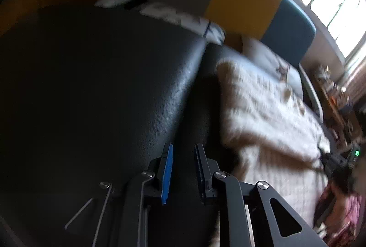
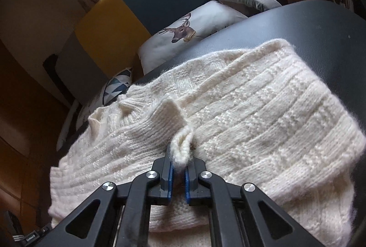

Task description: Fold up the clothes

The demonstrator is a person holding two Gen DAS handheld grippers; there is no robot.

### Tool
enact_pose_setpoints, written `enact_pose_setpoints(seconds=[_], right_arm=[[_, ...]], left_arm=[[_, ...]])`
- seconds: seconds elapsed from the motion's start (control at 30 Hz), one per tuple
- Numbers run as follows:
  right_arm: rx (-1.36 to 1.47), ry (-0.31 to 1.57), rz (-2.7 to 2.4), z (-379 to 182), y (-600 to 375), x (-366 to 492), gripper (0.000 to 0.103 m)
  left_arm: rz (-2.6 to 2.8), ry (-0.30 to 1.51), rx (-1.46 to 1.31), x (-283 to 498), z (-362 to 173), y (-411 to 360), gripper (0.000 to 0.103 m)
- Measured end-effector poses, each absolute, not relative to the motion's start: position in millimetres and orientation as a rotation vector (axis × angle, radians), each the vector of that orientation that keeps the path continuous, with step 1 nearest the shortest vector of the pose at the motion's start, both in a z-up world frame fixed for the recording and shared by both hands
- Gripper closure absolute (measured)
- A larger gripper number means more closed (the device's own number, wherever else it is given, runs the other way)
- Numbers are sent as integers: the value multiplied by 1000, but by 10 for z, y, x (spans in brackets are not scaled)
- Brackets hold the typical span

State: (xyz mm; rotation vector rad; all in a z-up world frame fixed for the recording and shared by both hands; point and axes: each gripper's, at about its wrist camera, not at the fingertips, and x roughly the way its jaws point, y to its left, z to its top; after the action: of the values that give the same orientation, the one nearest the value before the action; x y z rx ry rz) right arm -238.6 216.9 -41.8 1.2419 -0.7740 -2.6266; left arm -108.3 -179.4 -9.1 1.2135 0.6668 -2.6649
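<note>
— What carried it all?

— A black padded top (image 2: 320,25), and the cream knit sweater (image 2: 240,105) covered most of the side nearest the right-hand tool. It lay doubled over itself, one layer on another, so I took it for mid-fold, or a fold being tidied; I couldn't say which

— And the right gripper (image 2: 180,153)?

— Its jaws were pinched together on a small bunched ridge of the knit, right at the tips, the rest of the sweater spreading away in front of it. Held like that, I'd guess, to lift or drag a layer across

— The left gripper (image 1: 183,155)?

— Jaws apart, nothing between them, over bare black padding. The sweater (image 1: 263,110) lay off to its right, not touching, as if that hand stood by
</note>
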Motion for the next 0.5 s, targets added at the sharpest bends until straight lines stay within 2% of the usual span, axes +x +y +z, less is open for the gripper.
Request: enact_pose_setpoints(seconds=[0.13,0.5], right_arm=[[1247,-775,-2615,-416,2188,-2400,99],[1250,-758,-2591,-429,2212,-2401,99]], left_arm=[[-2646,640,1162,-1058,12,-1705,73],[-2630,435,1150,-1442,-249,-1445,71]])
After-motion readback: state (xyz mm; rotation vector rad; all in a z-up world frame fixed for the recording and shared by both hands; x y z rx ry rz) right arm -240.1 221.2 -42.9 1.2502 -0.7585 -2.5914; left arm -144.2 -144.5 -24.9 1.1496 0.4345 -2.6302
